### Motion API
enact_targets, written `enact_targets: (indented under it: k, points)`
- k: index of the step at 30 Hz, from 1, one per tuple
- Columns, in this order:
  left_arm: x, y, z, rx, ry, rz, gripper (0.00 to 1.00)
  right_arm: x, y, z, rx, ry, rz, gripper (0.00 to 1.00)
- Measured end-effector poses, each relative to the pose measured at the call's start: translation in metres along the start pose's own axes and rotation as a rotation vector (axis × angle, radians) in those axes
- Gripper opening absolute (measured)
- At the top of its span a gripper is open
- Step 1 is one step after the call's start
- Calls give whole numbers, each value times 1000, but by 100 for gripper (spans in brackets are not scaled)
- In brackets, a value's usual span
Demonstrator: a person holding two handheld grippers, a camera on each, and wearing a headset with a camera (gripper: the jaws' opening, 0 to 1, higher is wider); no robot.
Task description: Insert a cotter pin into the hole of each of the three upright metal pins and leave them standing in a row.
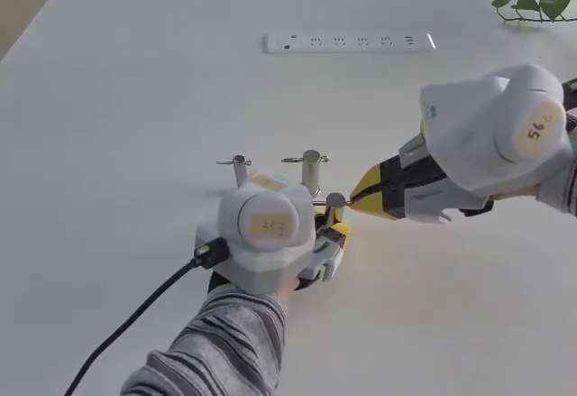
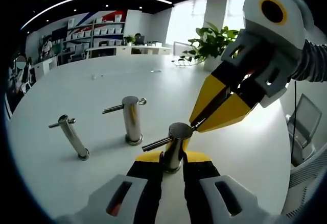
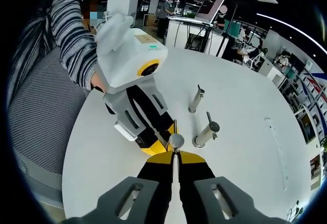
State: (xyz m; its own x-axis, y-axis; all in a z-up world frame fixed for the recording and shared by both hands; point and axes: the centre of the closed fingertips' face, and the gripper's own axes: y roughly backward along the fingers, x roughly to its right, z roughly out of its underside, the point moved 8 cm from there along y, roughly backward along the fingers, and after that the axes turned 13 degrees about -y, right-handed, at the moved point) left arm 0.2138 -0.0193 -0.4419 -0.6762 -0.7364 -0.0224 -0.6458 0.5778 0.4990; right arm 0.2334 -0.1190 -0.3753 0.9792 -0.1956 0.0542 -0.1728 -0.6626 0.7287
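The third pin [image 2: 176,142] is being clamped upright on the counter [image 2: 245,152] by the left hand-held gripper [image 2: 172,158]. A cotter pin [image 2: 156,143], pinched in the right hand-held gripper [image 2: 194,125], is being fed through its hole. With both other pins [image 2: 132,119] fitted, the last insertion is judged in hand; full seating, then release, is being called for.
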Motion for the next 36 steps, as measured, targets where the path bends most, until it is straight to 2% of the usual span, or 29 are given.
enact_targets:
  k: [8, 11, 14, 17, 27, 36]
  points:
    - [0, 1, 0, -13, 5, -2, 12, -1, -2, -1, 14, -14, -1, 0]
    - [0, 2, 2, -30, -4, -6, 19, -1, -3, -2, 21, -39, -3, 0]
    - [-1, 5, 5, -45, -29, -7, 25, -1, -5, -2, 31, -68, -4, 11]
    - [-3, 10, 7, -50, -33, -7, 29, 1, -10, -1, 43, -109, -11, 15]
    - [-8, 25, 5, -26, -46, 11, 40, 5, -27, -2, 72, -230, -19, 15]
    - [-12, 38, 5, -13, -41, 13, 49, 3, -32, -2, 57, -255, -29, 10]
